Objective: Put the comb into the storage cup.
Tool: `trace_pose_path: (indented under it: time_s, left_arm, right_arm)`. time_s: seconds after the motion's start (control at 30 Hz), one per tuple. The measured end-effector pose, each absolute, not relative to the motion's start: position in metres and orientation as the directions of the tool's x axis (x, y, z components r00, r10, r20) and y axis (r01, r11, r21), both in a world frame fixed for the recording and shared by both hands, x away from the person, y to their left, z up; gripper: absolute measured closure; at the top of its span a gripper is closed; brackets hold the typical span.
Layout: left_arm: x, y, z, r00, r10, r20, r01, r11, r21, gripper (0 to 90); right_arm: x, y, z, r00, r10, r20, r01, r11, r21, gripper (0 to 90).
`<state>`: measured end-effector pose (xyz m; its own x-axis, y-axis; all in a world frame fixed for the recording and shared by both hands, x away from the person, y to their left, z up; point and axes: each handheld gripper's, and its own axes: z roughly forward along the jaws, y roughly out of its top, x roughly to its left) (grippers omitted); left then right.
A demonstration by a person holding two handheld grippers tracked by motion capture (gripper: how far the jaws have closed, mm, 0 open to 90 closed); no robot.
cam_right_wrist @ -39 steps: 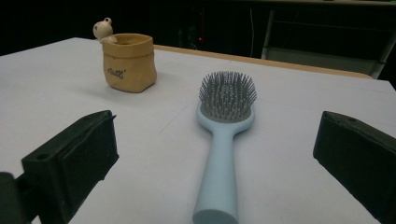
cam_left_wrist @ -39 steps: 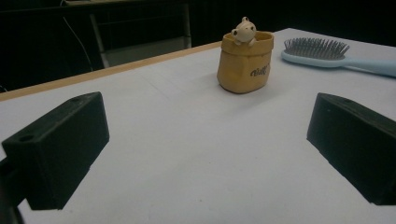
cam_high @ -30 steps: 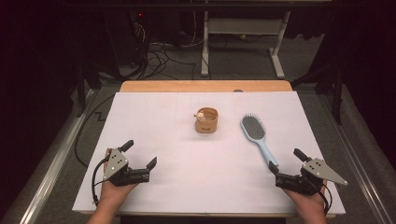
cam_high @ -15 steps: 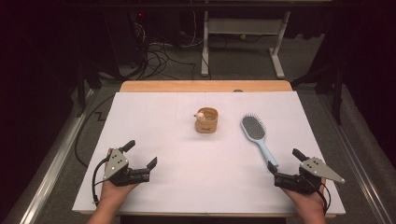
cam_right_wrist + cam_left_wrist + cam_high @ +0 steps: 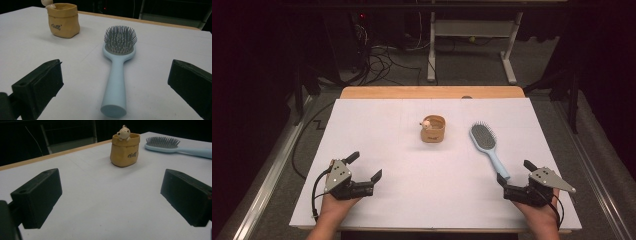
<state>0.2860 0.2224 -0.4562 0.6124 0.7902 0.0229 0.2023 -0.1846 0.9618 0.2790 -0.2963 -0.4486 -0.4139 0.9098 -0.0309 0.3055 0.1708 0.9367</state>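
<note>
1. The left gripper [image 5: 363, 167] has its fingers spread on nothing; they have just been closing a little, and the hand rests where it was.
2. The right gripper [image 5: 515, 176] has its fingers spread, astride the hairbrush [image 5: 488, 148] handle tip, barely shifted from earlier.
3. The hairbrush is smooth pale-blue plastic with grey bristles, right of centre.
4. A tan, crumpled-looking sack pot [image 5: 433, 129] sits unmoved on the matte white worktop [image 5: 377, 120].

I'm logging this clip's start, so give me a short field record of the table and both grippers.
surface: white table
hairbrush: light blue plastic hairbrush, bristles up, handle toward the right gripper
pot: small tan bag-shaped pot with a pale figurine at its rim, upright, left of the hairbrush
right gripper: open, nothing held, just short of the handle end
left gripper: open, nothing held, jaws have just been closing slightly
</note>
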Motion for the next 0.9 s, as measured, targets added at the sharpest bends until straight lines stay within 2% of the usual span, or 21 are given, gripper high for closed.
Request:
trace_pose_path:
  time_s: [0.27, 0.5, 0.63, 0.73, 0.77, 0.87, 0.9]
  left_arm:
    - [0.287, 0.222, -0.457, 0.618, 0.786, 0.012, 0.220, -0.187, 0.957, 4.3]
    - [0.287, 0.221, -0.457, 0.610, 0.792, 0.024, 0.207, -0.189, 0.960, 4.5]
    - [0.288, 0.221, -0.458, 0.612, 0.791, 0.026, 0.207, -0.192, 0.959, 4.9]
    - [0.288, 0.220, -0.459, 0.613, 0.790, 0.027, 0.207, -0.193, 0.959, 4.8]
    - [0.288, 0.220, -0.459, 0.614, 0.789, 0.027, 0.206, -0.192, 0.959, 4.8]
    - [0.288, 0.220, -0.459, 0.615, 0.788, 0.028, 0.201, -0.191, 0.961, 4.8]
    - [0.288, 0.220, -0.459, 0.614, 0.789, 0.028, 0.201, -0.190, 0.961, 4.9]
  right_arm:
    - [0.284, -0.293, -0.452, -0.411, 0.911, -0.035, 0.362, 0.198, 0.911, 1.5]
    - [0.289, -0.292, -0.456, -0.402, 0.916, -0.024, 0.420, 0.208, 0.883, 9.0]
    - [0.293, -0.294, -0.457, -0.379, 0.925, -0.010, 0.456, 0.196, 0.868, 16.8]
    - [0.294, -0.295, -0.458, -0.372, 0.928, -0.002, 0.467, 0.189, 0.864, 19.4]
    - [0.295, -0.295, -0.459, -0.373, 0.928, -0.007, 0.478, 0.198, 0.855, 26.0]
    - [0.296, -0.294, -0.460, -0.374, 0.927, -0.004, 0.494, 0.203, 0.846, 31.1]
    - [0.298, -0.293, -0.460, -0.374, 0.927, 0.004, 0.507, 0.201, 0.838, 37.1]
